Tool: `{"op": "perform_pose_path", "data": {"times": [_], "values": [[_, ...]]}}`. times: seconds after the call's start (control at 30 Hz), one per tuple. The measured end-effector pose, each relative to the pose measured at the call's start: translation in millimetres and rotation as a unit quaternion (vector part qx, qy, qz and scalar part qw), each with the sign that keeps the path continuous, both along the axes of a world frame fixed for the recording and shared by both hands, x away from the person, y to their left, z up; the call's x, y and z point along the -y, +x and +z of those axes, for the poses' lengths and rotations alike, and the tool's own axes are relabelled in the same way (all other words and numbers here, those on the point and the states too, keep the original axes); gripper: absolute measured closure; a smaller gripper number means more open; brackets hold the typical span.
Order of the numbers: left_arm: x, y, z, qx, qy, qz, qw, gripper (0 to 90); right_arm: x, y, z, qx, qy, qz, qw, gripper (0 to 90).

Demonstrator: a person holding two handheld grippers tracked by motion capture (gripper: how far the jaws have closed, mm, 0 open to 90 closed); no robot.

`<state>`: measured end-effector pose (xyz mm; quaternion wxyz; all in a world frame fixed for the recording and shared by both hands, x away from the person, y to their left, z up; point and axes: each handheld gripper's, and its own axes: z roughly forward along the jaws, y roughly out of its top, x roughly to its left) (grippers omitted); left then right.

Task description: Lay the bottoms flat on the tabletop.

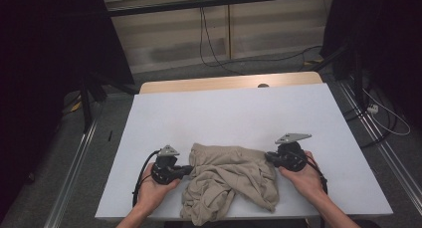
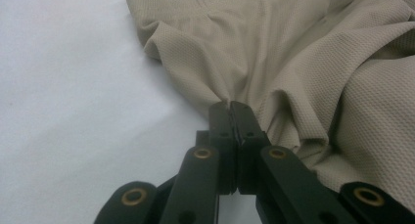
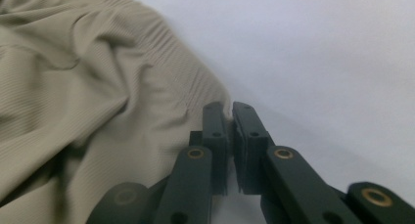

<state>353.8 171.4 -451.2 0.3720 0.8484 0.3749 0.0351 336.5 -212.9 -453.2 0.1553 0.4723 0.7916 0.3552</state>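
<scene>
The crumpled beige knit garment (image 1: 230,180) sits at the near edge of my white table (image 1: 229,108), between my hands. From above it's just a heap; my left gripper (image 2: 230,106) view shows a fold pinched tight. My right gripper (image 3: 230,109) is clamped on the ribbed edge, barely catching it.

Crumpled garment (image 1: 230,180) on surface (image 1: 234,111), near edge at 6 o'clock. Left gripper (image 1: 188,169) at garment's 9 o'clock, right gripper (image 1: 268,157) at 3.
</scene>
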Motion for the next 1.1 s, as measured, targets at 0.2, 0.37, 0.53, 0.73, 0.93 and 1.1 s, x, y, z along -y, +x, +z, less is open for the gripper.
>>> {"op": "perform_pose_path", "data": {"times": [0.2,0.37,0.53,0.73,0.93,1.1], "values": [[2.5,4.9,-1.7,0.001,-0.005,0.01,0.9999,89.4,11.2,27.3,8.2,0.054,-0.003,-0.021,0.9983,85.4],[2.7,6.9,-0.7,0.006,-0.017,0.021,0.9996,85.9,12.9,48.9,-1.0,0.058,-0.006,-0.033,0.9978,80.6],[-1.8,25.3,12.0,0.04,-0.045,0.057,0.9966,63.0,15.6,45.6,6.2,0.066,0.022,-0.034,0.997,65.2],[15.3,63.2,17.9,0.042,-0.03,0.076,0.9958,56.5,19.8,51.9,21.8,0.065,0.023,-0.04,0.9968,56.9],[28.3,71.8,3.1,0.015,-0.025,0.082,0.9963,58.1,21.6,58.4,4.2,0.037,0.032,-0.051,0.9975,57.5],[28.7,58.5,-1.9,0.007,-0.001,0.081,0.9967,61.3,22.4,57.2,-0.5,0.03,0.034,-0.056,0.9974,62.6]]}}
